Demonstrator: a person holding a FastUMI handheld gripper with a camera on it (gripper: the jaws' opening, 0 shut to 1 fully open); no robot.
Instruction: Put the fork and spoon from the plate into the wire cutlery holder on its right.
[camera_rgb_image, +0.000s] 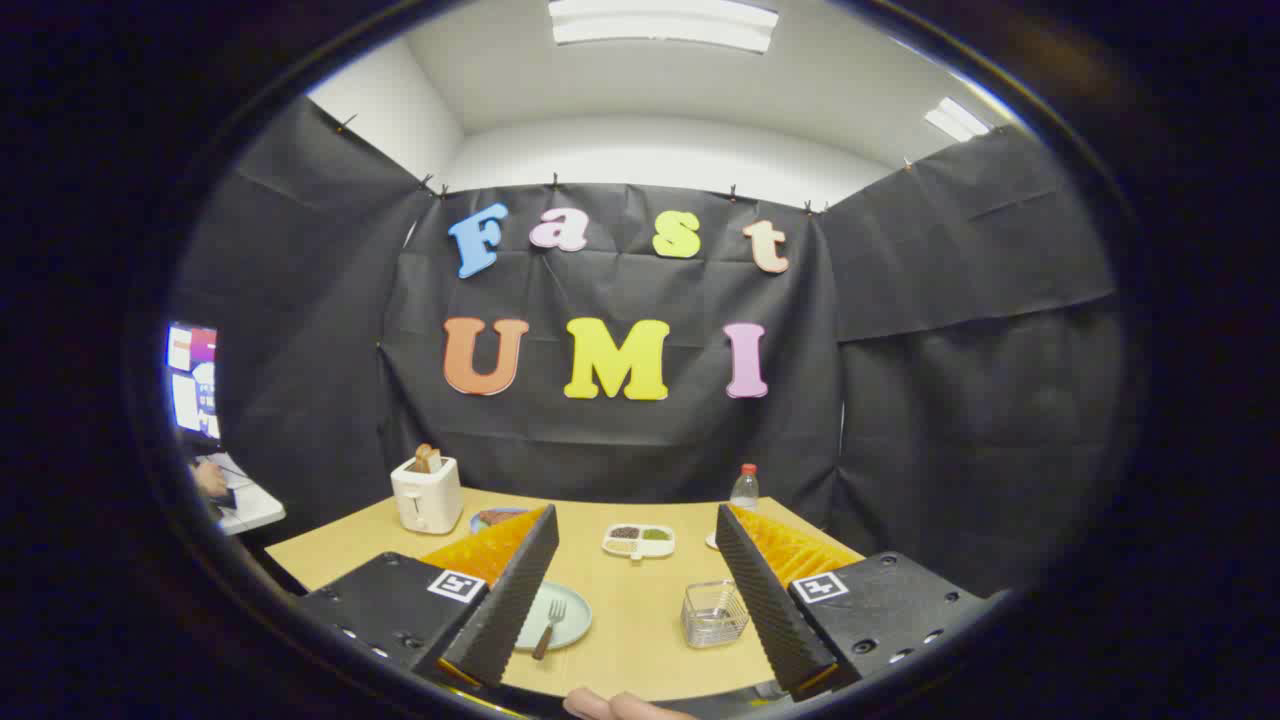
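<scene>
A pale green plate (570, 622) lies on the wooden table, partly hidden behind my left finger. A fork (549, 628) with a wooden handle rests on the plate, tines pointing away from me. To the right of the plate stands the wire cutlery holder (714, 613), just inside my right finger. My gripper (636, 540) is open and held above the near edge of the table, with nothing between its fingers. The spoon is hidden from me, perhaps behind the left finger.
Beyond the fingers stand a white toaster (427, 494) with bread in it, a small dish (497, 518), a divided white snack tray (638, 541) and a clear bottle with a red cap (744, 488). A person's fingertips (615, 706) show at the table's near edge.
</scene>
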